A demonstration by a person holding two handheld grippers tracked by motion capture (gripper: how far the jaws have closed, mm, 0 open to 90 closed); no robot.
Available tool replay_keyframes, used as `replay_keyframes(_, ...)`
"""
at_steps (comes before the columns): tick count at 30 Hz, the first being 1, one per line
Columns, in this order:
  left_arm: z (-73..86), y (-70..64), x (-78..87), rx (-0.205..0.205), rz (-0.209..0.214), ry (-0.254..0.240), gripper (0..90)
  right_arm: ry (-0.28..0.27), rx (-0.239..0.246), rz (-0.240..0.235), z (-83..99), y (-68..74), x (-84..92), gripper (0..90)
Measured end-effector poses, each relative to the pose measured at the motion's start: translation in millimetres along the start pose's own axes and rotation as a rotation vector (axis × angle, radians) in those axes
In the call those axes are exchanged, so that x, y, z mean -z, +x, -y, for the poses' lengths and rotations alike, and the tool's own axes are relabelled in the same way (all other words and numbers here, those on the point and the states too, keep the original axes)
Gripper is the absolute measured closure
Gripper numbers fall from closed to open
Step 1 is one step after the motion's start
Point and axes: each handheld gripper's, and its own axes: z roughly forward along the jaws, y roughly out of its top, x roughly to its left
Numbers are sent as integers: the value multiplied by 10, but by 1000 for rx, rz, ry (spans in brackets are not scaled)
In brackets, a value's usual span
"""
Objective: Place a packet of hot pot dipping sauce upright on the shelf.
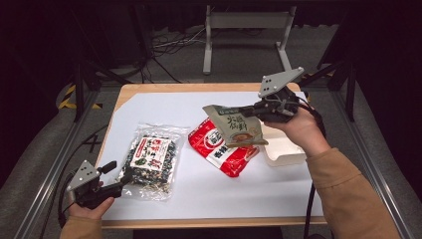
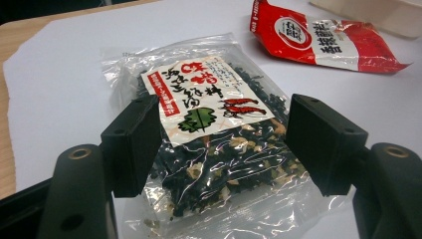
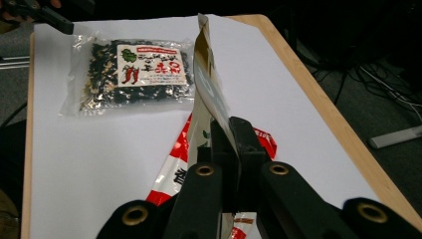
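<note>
two packets (image 1: 149, 160) beneath raised pouch (image 1: 234, 127)

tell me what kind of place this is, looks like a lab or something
Most likely a recording bench in a lab or studio, not a kitchen. A wooden table under a white sheet sits inside a metal frame, with dark surroundings and loose cables on the floor behind; food packets are laid out for handling.

The bench (image 1: 149, 99) is seen from above and in front by the high view. Each hand-held gripper view is set low, close behind its own jaws, looking forward. The seaweed bag (image 2: 209, 134) ahead is shared by all three.
</note>
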Motion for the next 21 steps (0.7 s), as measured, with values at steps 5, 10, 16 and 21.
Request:
replay_keyframes(5,33,1,45,4,-14,2,306,-9,5,33,21,-142,50,898)
replay_keyframes(10,61,3,87,13,-25,3,306,-16,23,59,59,-252,79,898)
replay_keyframes(16,87,9,114,23,-34,3,306,-21,23,95,116,-420,128,897)
replay_keyframes(21,93,13,116,25,-35,8,305,-21,5,126,170,-560,158,898)
